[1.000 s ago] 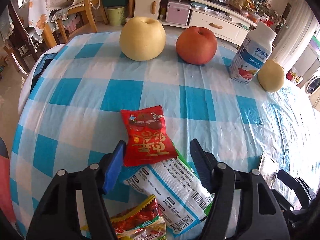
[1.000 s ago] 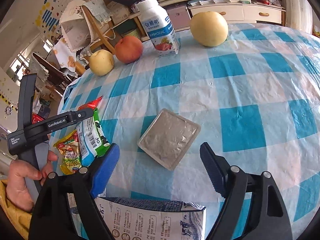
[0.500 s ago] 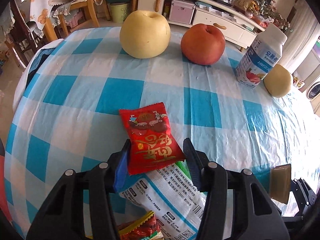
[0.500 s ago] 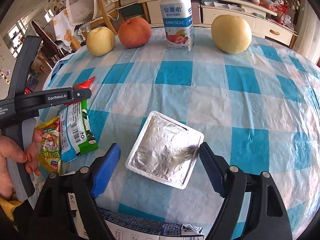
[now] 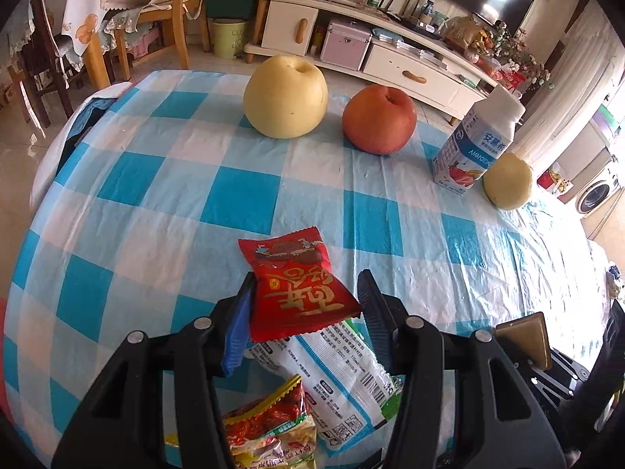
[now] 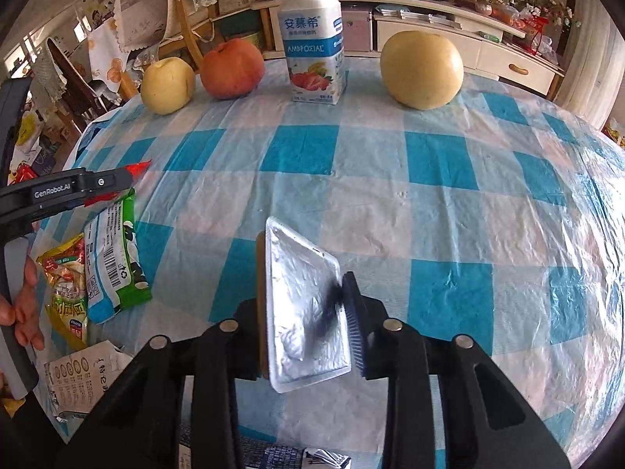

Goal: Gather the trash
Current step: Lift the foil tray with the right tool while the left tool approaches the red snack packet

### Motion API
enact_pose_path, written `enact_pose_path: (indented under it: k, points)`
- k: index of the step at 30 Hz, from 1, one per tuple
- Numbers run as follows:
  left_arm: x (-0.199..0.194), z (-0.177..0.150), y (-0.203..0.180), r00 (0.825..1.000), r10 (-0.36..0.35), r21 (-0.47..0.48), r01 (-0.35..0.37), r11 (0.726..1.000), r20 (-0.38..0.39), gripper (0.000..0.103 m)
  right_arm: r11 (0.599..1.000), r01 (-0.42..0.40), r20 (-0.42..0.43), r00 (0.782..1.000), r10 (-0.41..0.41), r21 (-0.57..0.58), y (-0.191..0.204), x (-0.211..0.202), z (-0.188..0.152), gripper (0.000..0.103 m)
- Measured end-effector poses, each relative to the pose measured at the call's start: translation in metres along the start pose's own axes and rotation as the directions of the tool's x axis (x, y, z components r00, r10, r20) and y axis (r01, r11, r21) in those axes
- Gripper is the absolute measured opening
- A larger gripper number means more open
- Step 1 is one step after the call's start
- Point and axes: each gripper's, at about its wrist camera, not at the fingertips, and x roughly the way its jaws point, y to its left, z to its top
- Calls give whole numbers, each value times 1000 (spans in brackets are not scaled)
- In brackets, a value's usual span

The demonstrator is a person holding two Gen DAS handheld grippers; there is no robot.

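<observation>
Right now my right gripper (image 6: 302, 293) is clamped on the foil-lidded tray (image 6: 304, 305), which stands on edge between the two fingers, its silver face turned toward the right finger. It sits over the near middle of the table (image 6: 449, 203), with its lower corner close to the checked cloth; I cannot tell whether it touches.

My left gripper (image 5: 306, 305) has its fingers partly closed around the red snack packet (image 5: 299, 289). The blue-padded left finger (image 5: 238, 320) touches the packet's edge, while the right finger stands just beside the opposite corner with a sliver of cloth showing between, so I read it as not yet clamped. The packet's near end lies over a white and green wrapper (image 5: 336, 375), and a yellow and red wrapper (image 5: 273, 430) lies nearer still, at the table's near edge. From the right wrist view a torn white carton piece (image 6: 78, 383) lies at the near left edge, next to the hand (image 6: 23, 308) holding the left gripper's handle.

Along the far edge stand a yellow pear (image 5: 285, 97), a red apple (image 5: 379, 119), a yogurt bottle (image 5: 478, 140) and a second pear (image 5: 508, 181), all well apart from both grippers.
</observation>
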Motion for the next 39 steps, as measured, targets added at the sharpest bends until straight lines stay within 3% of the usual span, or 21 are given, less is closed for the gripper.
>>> enact_pose_path:
  k: [7,25,39]
  points:
    - [-25,-14,7,998,-55,-17,56,998,24,53,997,-53,27,998,52,47,-11,-8,-4,13]
    - [-96,-70,42,982,-122,-62,132,989,143,53,993,-103,151,982,111,-59,18,-56,-21,12]
    - [-128,-105,87,979,-86,-83,103,991,187,53,984,-127,191,970,150,-125,52,-86,-42,12]
